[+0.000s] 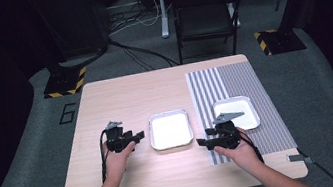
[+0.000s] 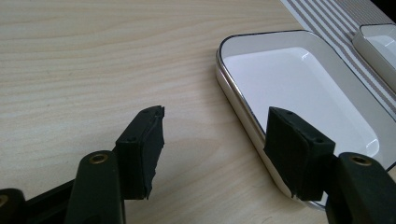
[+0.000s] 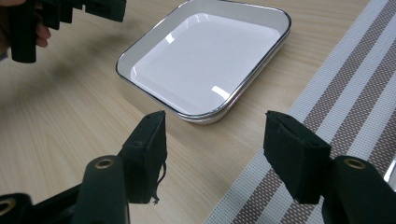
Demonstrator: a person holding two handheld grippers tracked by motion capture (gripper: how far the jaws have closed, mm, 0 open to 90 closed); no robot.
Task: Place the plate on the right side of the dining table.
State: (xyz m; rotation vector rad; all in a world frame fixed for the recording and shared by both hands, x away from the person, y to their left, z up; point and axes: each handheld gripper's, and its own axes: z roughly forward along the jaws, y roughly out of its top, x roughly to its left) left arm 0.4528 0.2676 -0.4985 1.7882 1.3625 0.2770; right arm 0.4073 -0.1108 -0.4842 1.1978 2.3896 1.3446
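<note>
Tray [image 1: 171, 129] between the two grippers is what the next move turns on: a white, shallow, roughly square dish with a dark rim, lying flat on the bare wood of the table [image 1: 132, 180] just left of the striped mat [image 1: 254, 84]. The left gripper [image 1: 138, 135] stands close by its left edge, jaws pointing right at it; in the left gripper view the near rim [image 2: 243, 112] runs just beside and partly behind the right-hand jaw, though whether that jaw touches the rim is hard to tell. The right gripper [image 1: 201, 142] sits off the tray's near right corner, over the mat's edge and a little farther away, so the left is the nearer one. Both stand about half open with nothing between the pads [image 3: 154, 154]. A second, similar tray [image 1: 236, 113] rests on the mat behind the right gripper.
</note>
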